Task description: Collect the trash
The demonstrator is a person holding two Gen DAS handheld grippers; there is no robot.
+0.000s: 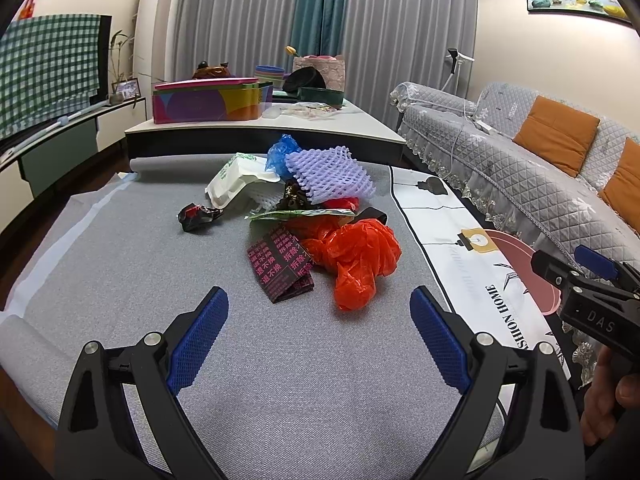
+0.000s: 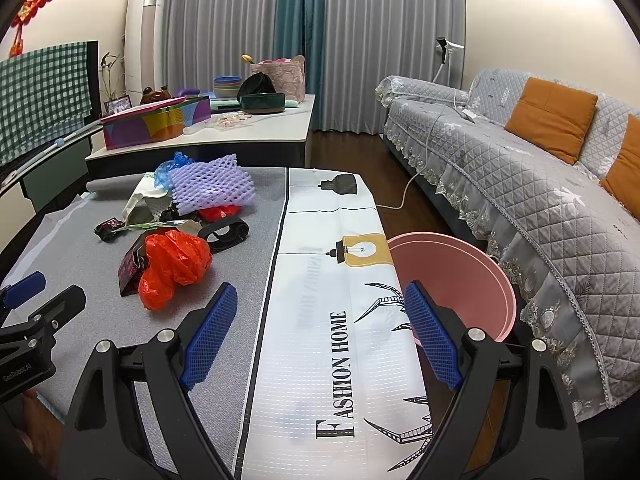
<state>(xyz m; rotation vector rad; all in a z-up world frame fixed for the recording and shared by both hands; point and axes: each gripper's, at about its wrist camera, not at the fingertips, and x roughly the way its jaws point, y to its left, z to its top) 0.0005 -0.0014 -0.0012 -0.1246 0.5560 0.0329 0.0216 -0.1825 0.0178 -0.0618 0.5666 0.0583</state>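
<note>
A heap of trash lies on the grey table cover (image 1: 280, 360). It holds a crumpled red plastic bag (image 1: 354, 256) (image 2: 174, 266), a dark printed wrapper (image 1: 280, 266), a purple foam net (image 1: 328, 174) (image 2: 210, 188), a white foam box (image 1: 236, 184), a blue bag (image 1: 282, 152) and a small black-red wrapper (image 1: 196, 216). My left gripper (image 1: 318, 340) stands open in front of the heap, nothing between its fingers. Over the white printed cloth (image 2: 320, 300) my right gripper (image 2: 316, 334) is open and empty too. A pink bin (image 2: 452, 276) (image 1: 520, 256) stands beside the table's right edge.
A grey quilted sofa (image 2: 520, 184) with orange cushions runs along the right. A second table (image 1: 280, 124) behind holds a colourful box, bowls and a basket. A white cable lies on the wooden floor between table and sofa. A hand (image 1: 612, 404) holds the right gripper.
</note>
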